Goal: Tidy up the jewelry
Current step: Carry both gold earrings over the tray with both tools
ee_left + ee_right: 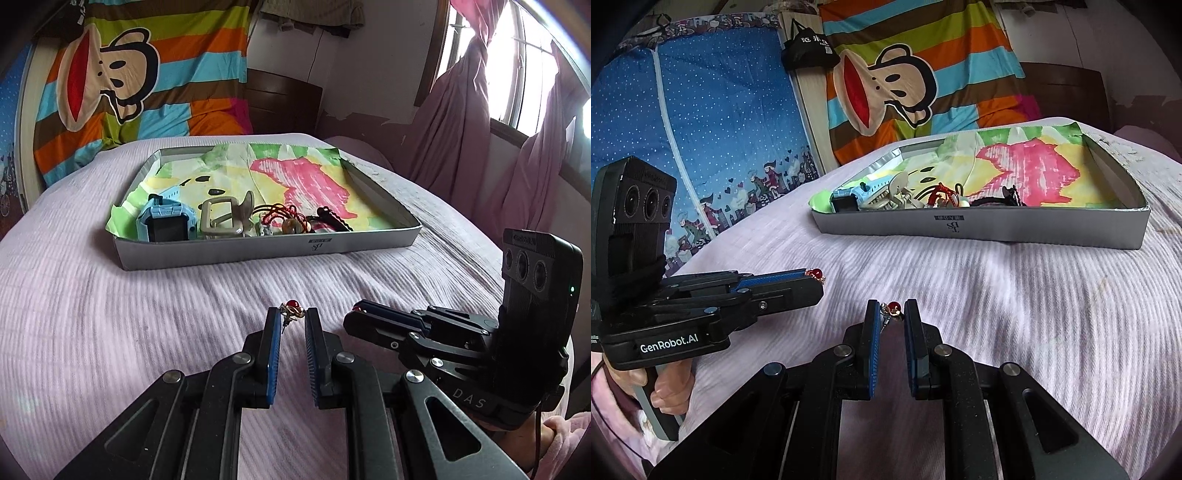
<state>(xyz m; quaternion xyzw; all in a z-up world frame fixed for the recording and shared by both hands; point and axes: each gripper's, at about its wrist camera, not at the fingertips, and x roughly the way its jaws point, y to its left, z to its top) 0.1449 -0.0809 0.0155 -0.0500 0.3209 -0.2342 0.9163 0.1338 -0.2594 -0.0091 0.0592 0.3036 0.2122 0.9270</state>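
My left gripper (291,314) is shut on a small earring with a red bead (293,309), held at its fingertips above the pink bedspread; it also shows in the right wrist view (816,275). My right gripper (892,308) is shut on a second red-bead earring (893,309) and shows at the right of the left wrist view (356,308). Ahead lies a shallow grey box (266,249) lined with coloured paper. It holds a blue watch (162,221), a beige buckle (221,221), red cord jewelry (286,218) and a dark piece (332,219).
The pink ribbed bedspread (110,314) covers the bed. A striped monkey-print cloth (122,81) hangs behind, with a dark headboard (284,99) beside it. Purple curtains (461,129) and a window stand at the right. A blue dotted wardrobe cover (701,129) is at the left.
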